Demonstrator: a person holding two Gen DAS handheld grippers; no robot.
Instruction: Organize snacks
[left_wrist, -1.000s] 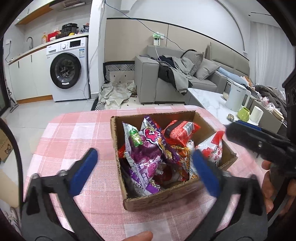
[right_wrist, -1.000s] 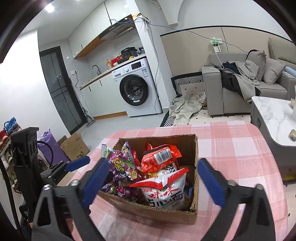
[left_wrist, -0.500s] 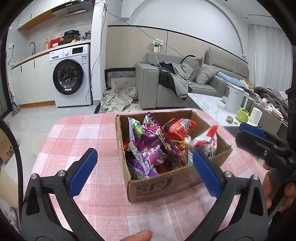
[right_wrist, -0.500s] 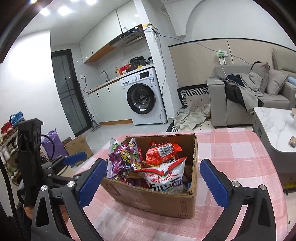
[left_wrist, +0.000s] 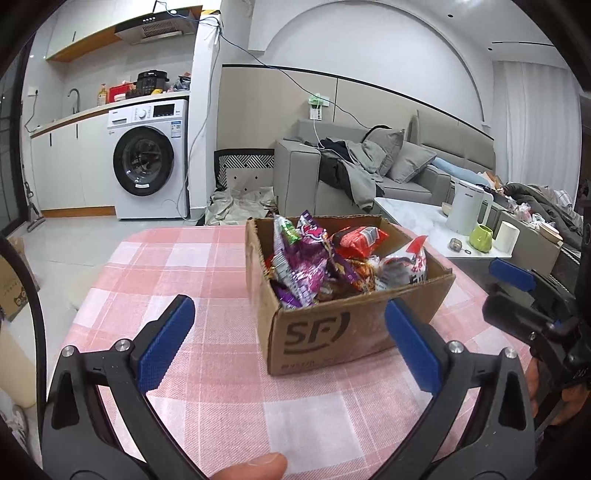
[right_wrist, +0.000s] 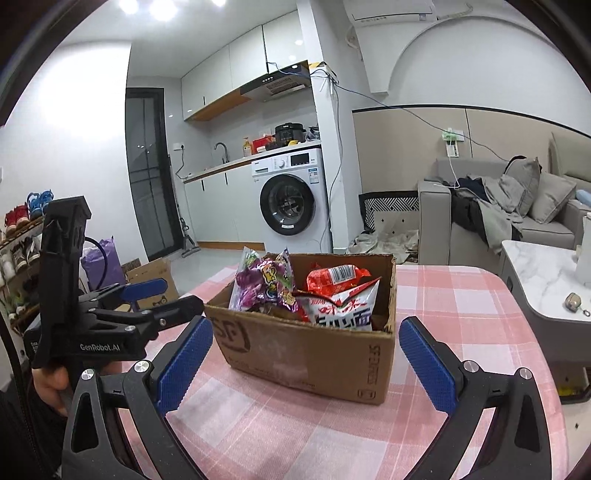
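A brown cardboard box (left_wrist: 332, 332) (right_wrist: 306, 354) stands on the pink checked table, stuffed with snack bags. A purple bag (left_wrist: 303, 266) (right_wrist: 262, 280) sticks up on its left side, a red bag (left_wrist: 360, 238) (right_wrist: 338, 277) lies at the back, and a white and red bag (left_wrist: 406, 269) (right_wrist: 347, 306) leans at the right. My left gripper (left_wrist: 290, 343) is open, low over the table in front of the box. My right gripper (right_wrist: 304, 362) is open too, its blue pads either side of the box's near face. Both hold nothing.
The pink checked tablecloth (left_wrist: 207, 280) spreads left of and in front of the box. A marble side table (left_wrist: 417, 225) with a white kettle (left_wrist: 467, 208), a green cup and a white cup stands at the right. Washing machine and grey sofa lie beyond.
Both grippers have drawn back and dropped lower, so the box now shows its front faces and sits farther off. Both stay open and empty.
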